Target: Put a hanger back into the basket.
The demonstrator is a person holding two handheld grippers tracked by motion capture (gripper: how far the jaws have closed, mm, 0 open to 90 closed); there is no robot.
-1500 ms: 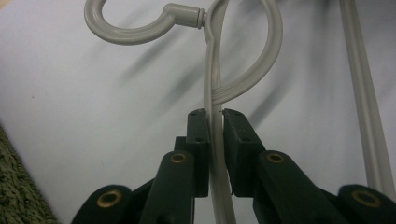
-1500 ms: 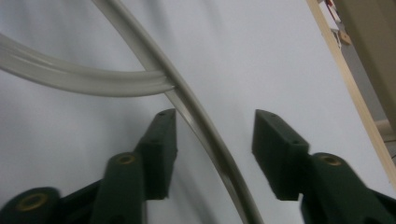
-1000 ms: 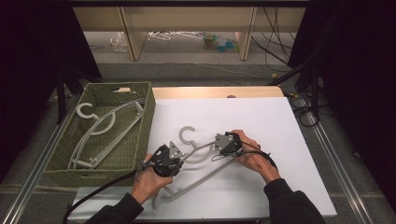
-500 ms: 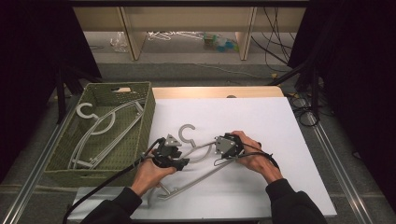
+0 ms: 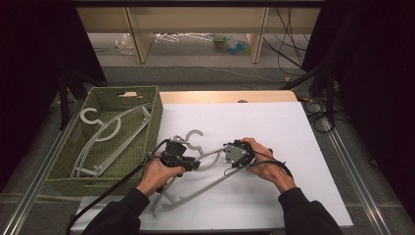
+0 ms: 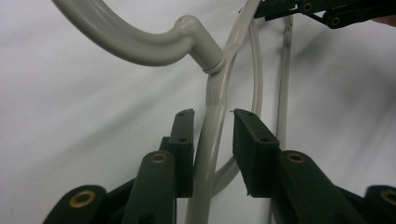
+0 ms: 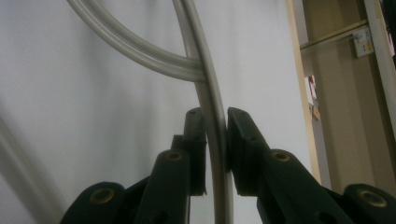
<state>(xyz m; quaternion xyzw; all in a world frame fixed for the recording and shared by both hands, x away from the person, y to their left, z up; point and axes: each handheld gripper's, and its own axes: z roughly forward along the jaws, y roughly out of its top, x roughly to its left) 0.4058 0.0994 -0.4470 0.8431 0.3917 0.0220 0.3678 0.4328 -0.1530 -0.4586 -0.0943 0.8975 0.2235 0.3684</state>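
Black right gripper jaws clamp the pale grey plastic hanger; left gripper jaws have just been closing, straddling its neck with a gap. Hanger lies on white table, not yet in green woven basket, which holds another.
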